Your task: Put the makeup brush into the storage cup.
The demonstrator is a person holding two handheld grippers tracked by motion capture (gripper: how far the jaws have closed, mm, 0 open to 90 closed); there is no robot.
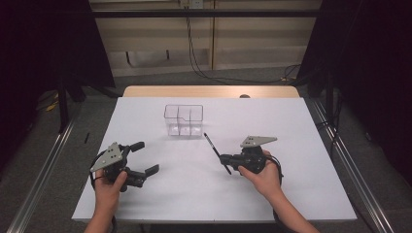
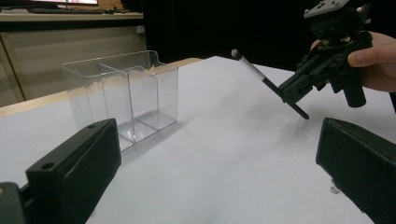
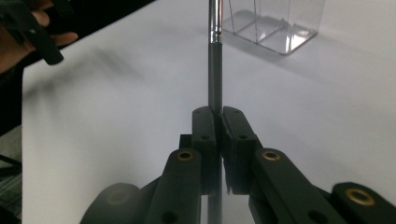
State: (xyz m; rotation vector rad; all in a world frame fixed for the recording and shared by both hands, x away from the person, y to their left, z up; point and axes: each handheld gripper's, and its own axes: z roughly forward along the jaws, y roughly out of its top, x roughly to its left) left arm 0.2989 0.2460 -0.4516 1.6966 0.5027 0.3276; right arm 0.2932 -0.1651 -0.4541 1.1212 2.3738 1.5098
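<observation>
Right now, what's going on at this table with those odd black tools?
A person sits at a white table with a hand-held gripper in each hand. The right hand-held gripper is clamped on a thin black brush, holding it off the table and angled toward a clear plastic organizer with several compartments, which stands farther back. The brush is not in the organizer yet. The left hand-held gripper is open and holds nothing, resting off to the side.

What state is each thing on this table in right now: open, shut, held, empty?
Left gripper: open, holding nothing.
Right gripper: shut on the brush.
Brush: held off the table, tilted, tip toward the clear box.
Clear box: upright on the table, compartments empty.
</observation>
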